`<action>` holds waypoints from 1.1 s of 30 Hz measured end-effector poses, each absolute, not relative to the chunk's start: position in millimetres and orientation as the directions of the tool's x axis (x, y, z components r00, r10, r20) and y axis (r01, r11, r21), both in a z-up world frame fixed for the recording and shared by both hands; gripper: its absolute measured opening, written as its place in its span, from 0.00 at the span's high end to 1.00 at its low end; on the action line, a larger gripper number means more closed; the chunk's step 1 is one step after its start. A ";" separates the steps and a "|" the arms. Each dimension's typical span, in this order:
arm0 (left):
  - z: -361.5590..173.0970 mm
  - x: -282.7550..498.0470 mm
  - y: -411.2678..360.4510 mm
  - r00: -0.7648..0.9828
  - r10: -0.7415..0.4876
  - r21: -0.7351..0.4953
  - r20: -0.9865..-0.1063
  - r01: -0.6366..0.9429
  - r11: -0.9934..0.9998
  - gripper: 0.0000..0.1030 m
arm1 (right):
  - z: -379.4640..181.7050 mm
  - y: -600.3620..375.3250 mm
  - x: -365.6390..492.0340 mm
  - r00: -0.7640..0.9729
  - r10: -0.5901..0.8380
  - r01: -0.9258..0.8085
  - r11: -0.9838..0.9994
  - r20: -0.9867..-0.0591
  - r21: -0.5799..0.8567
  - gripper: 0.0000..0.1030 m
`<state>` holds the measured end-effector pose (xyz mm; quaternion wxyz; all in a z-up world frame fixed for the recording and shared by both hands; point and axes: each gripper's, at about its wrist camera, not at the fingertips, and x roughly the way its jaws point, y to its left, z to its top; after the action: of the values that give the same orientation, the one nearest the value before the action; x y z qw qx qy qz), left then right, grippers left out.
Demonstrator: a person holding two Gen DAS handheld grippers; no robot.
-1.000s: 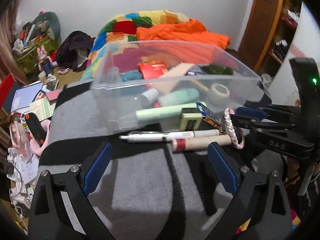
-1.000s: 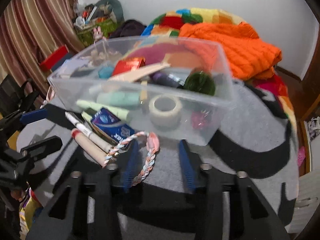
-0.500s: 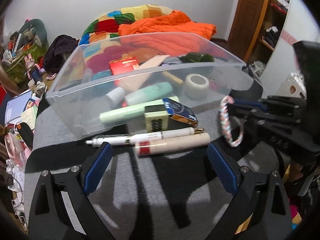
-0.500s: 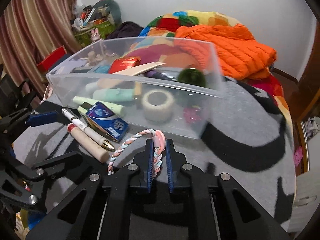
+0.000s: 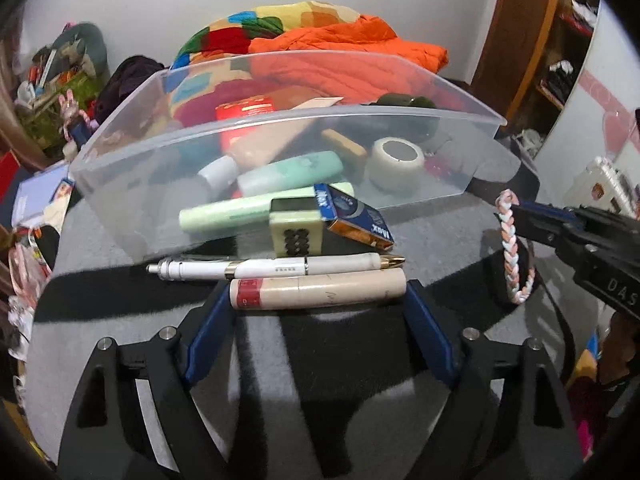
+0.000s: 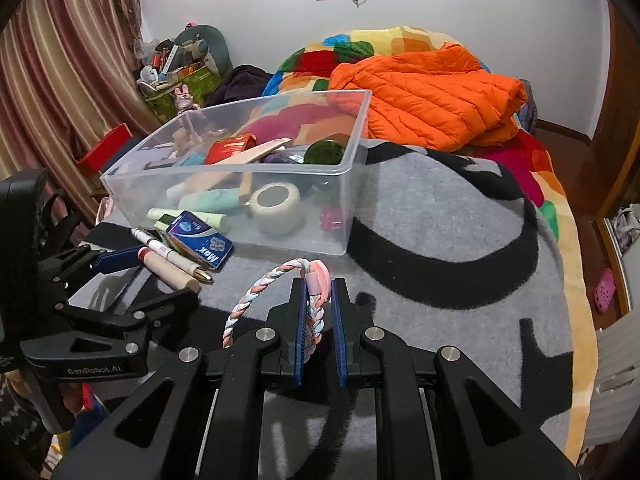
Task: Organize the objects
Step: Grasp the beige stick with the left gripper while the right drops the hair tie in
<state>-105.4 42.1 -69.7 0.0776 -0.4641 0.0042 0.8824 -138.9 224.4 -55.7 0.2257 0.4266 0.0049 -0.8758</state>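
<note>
Braided bracelet (image 6: 276, 300) pinched in R gripper (image 6: 319, 312), off blanket (image 6: 440, 240).

Clear, glossy plastic bin (image 6: 352, 148); fuzzy grey-and-black blanket (image 6: 440, 216); woven fabric braided bracelet (image 6: 256, 292); puffy, quilted orange jacket (image 6: 424, 92).
</note>
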 end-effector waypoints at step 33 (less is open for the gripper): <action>10.5 -146.4 -4.6 -0.732 0.122 -0.084 -0.670 -0.089 -0.993 0.19 | -3.3 160.1 -211.6 -0.619 -0.428 0.388 -0.896 -0.658 0.218 0.89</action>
<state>-146.4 -4.6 10.5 0.0567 -0.3617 -0.0229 0.9303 -211.6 160.1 -3.3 0.2269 0.3726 -0.0271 -0.8994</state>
